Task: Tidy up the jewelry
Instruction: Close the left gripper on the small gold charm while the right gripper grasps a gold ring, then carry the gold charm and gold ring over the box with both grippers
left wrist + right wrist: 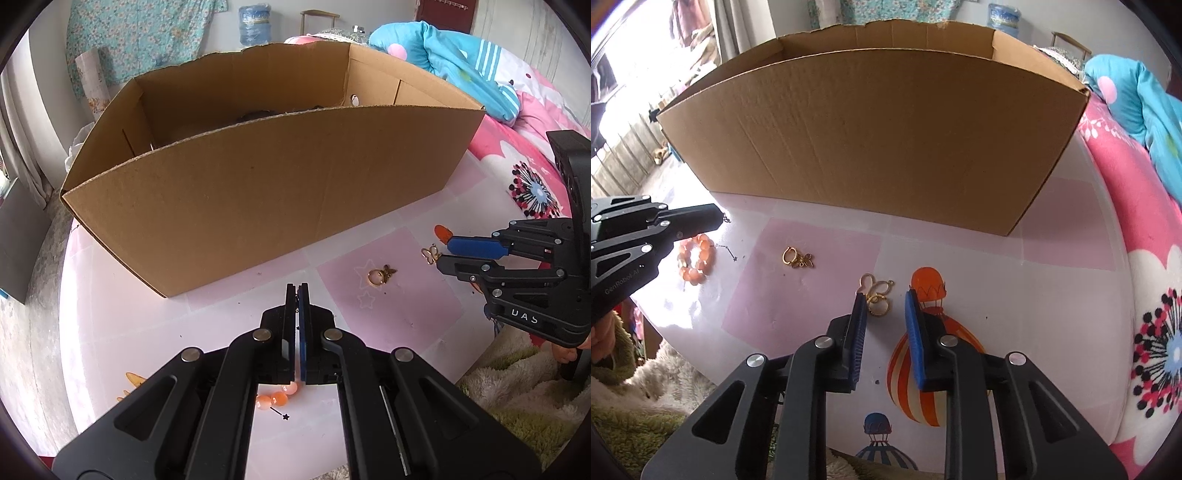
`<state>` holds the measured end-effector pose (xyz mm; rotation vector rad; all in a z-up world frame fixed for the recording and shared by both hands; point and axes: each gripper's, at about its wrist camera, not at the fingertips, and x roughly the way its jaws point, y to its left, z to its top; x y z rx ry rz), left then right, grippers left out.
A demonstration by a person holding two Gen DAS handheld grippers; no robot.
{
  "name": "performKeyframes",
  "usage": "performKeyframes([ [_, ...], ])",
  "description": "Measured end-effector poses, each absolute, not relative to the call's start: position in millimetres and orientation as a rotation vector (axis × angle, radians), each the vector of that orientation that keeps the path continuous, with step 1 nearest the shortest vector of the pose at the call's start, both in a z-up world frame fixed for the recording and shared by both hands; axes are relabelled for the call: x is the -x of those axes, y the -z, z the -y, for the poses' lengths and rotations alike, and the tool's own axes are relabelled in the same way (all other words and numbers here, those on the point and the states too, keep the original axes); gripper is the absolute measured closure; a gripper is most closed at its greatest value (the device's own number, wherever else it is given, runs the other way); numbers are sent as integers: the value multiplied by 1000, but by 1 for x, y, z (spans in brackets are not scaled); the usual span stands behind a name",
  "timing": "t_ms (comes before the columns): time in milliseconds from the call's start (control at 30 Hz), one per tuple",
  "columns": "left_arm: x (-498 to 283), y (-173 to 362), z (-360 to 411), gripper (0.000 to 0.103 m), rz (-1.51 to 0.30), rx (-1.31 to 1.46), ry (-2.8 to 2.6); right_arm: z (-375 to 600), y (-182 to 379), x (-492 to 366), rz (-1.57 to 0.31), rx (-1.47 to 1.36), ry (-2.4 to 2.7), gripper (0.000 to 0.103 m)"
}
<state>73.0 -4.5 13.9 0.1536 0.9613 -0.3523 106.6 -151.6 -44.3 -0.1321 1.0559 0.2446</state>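
Right gripper (884, 317) straddling gold butterfly charm (876, 293), jaws not yet pinching; left gripper (297, 295) sitting clenched, farther off.

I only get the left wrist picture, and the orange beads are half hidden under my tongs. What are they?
Observer: A bead bracelet, a whole closed ring lying flat on the table.
Visitor: And the gold squiggle by the other tongs?
Observer: A gold butterfly piece. It lies between the right tongs' blue pads, nearer one pad, with a clear gap to the other.
Visitor: Do my own tongs hold anything?
Observer: It seems so: seen from the side, a thin dark chain hangs from the shut tip of the left tongs.
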Motion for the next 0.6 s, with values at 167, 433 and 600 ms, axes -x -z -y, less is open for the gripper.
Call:
performKeyframes([
  [167, -74, -13, 5, 102, -963, -151, 354, 143, 44, -106, -1055, 173, -264, 92],
  [433, -73, -13, 4, 102, -955, -155, 354, 150, 41, -110, -1071, 77, -268, 93],
  [600, -69, -19, 3, 102, -938, -162, 358, 157, 35, -106, -1057, 61, -263, 93],
])
